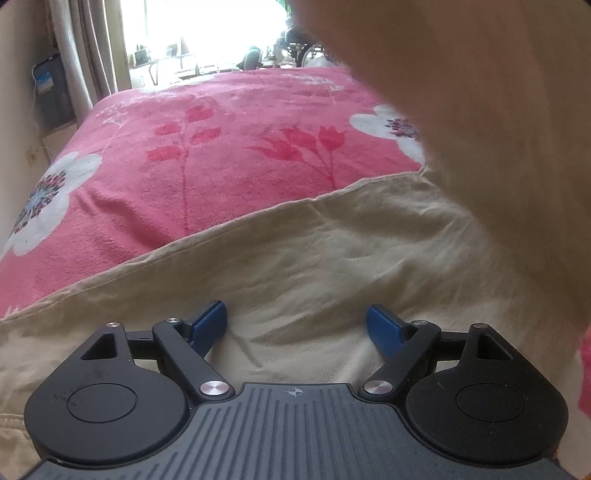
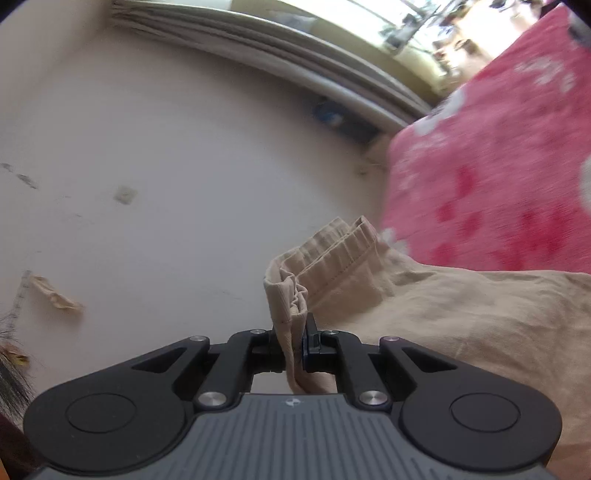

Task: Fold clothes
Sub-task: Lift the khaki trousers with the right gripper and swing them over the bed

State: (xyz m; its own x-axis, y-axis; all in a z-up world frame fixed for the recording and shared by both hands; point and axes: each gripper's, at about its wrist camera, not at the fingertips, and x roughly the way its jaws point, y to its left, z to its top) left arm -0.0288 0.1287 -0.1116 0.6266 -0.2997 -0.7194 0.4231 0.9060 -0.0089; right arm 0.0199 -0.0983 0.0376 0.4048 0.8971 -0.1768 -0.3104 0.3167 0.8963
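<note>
A beige garment [image 1: 332, 258] lies spread on a pink flowered blanket [image 1: 221, 140]. Low over it my left gripper [image 1: 295, 325] stands open, its blue pads [image 1: 208, 321] apart with only flat cloth below them. A lifted flap of the same cloth fills the upper right of the left wrist view, blurred. In the right wrist view my right gripper [image 2: 295, 343] is shut on the beige garment's gathered waistband edge [image 2: 291, 306]. That edge is raised off the bed, and the rest of the garment [image 2: 461, 321] trails down to the right onto the blanket [image 2: 498, 184].
A pale wall [image 2: 166, 166] with a scrap of tape [image 2: 55, 295] fills the left of the right wrist view. Curtains [image 1: 85, 48] and a bright window [image 1: 207, 33] stand beyond the bed's far end. A blue box [image 1: 51, 88] sits by the bed's left side.
</note>
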